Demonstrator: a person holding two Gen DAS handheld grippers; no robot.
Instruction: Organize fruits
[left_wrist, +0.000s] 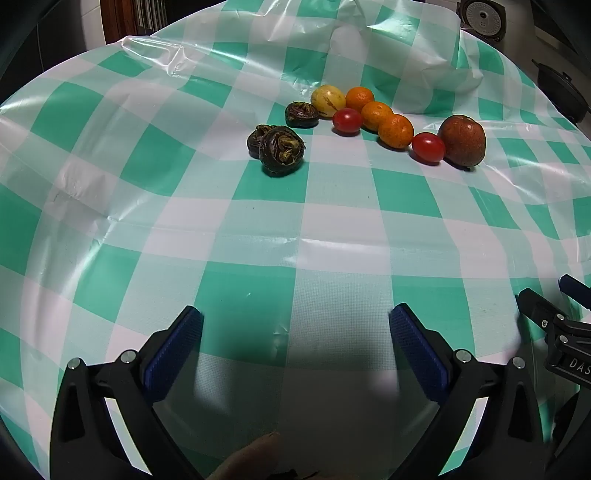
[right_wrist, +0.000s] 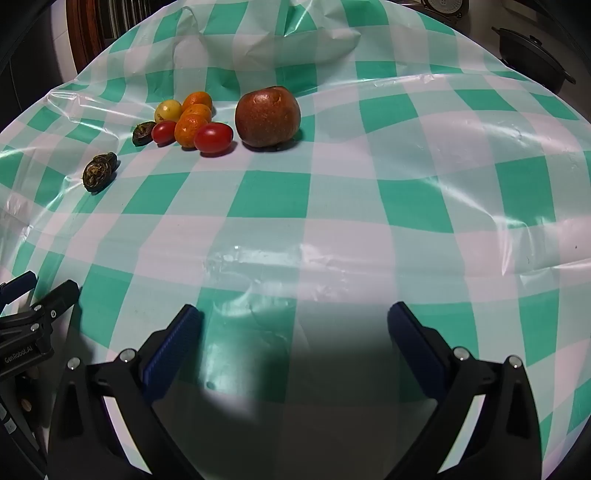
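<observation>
Fruits lie in a cluster on a green-and-white checked cloth (left_wrist: 258, 229). A reddish-brown apple (left_wrist: 462, 139) (right_wrist: 267, 116) is at the right end. Two red tomatoes (left_wrist: 427, 147) (left_wrist: 346, 120), three small oranges (left_wrist: 395, 131), a yellow fruit (left_wrist: 327, 100) (right_wrist: 168, 110) and three dark brown water chestnuts (left_wrist: 281, 148) (left_wrist: 301, 114) (right_wrist: 96, 172) lie to its left. My left gripper (left_wrist: 295, 347) is open and empty, well short of the fruit. My right gripper (right_wrist: 293, 343) is open and empty, also near the front. Each gripper's tip shows in the other's view.
The cloth is crinkled plastic with raised folds at the back (left_wrist: 351, 40). A black pot (right_wrist: 532, 55) and a round appliance (left_wrist: 482, 16) stand beyond the table's far right edge. Dark wooden furniture (right_wrist: 92, 26) is at the back left.
</observation>
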